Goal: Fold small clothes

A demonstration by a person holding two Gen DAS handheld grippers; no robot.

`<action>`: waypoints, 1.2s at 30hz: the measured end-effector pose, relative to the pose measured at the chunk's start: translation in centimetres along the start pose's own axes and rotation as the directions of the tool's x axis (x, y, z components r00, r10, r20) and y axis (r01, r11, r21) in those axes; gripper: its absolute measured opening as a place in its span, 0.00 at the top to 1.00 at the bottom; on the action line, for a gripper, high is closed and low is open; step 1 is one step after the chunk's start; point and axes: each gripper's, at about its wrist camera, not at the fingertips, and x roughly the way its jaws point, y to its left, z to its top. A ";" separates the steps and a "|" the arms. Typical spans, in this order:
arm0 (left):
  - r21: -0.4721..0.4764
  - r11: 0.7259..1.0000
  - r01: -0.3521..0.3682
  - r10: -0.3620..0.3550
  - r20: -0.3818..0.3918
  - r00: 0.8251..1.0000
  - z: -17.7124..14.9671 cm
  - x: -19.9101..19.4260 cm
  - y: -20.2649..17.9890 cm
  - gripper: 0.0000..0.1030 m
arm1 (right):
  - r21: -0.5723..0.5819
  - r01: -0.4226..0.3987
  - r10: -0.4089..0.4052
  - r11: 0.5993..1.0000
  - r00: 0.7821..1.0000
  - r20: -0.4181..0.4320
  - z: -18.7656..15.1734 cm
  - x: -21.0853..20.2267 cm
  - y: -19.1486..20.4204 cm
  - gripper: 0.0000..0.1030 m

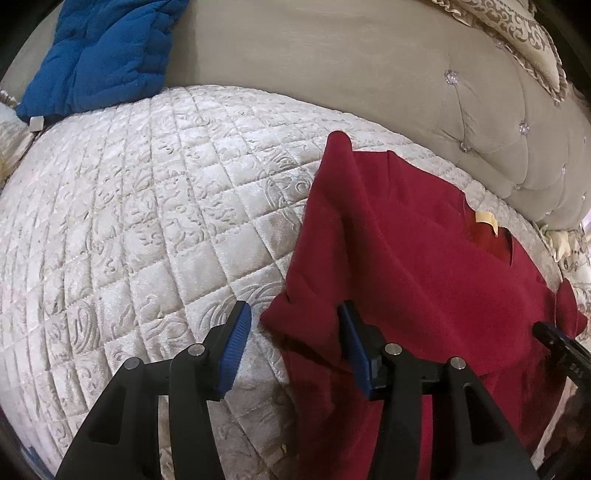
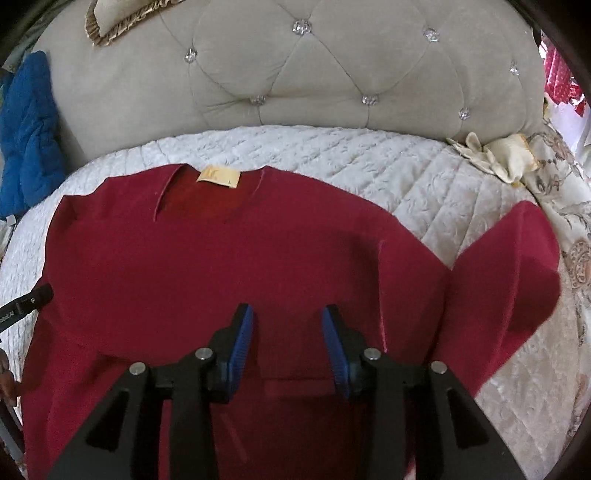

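A dark red top lies flat on the quilted bed, neck and tan label toward the headboard. Its right sleeve spreads out to the right. In the left wrist view the top fills the right half, with its left sleeve folded in over the body. My left gripper is open, its jaws straddling the top's left edge just above it. My right gripper is open and empty over the lower middle of the top. The right gripper's tip shows in the left wrist view.
A white quilted bedcover spreads to the left. A beige tufted headboard stands behind. A blue padded garment leans at the back left. Patterned pillows lie at the back; cream cloth sits at the right.
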 end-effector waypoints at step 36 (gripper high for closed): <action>0.178 0.983 0.044 -0.042 -0.017 0.999 -3.5 -1.6 -8.9 0.64 | 0.402 -0.092 0.013 0.911 0.981 0.193 -0.2 -8.2 -17.8 0.35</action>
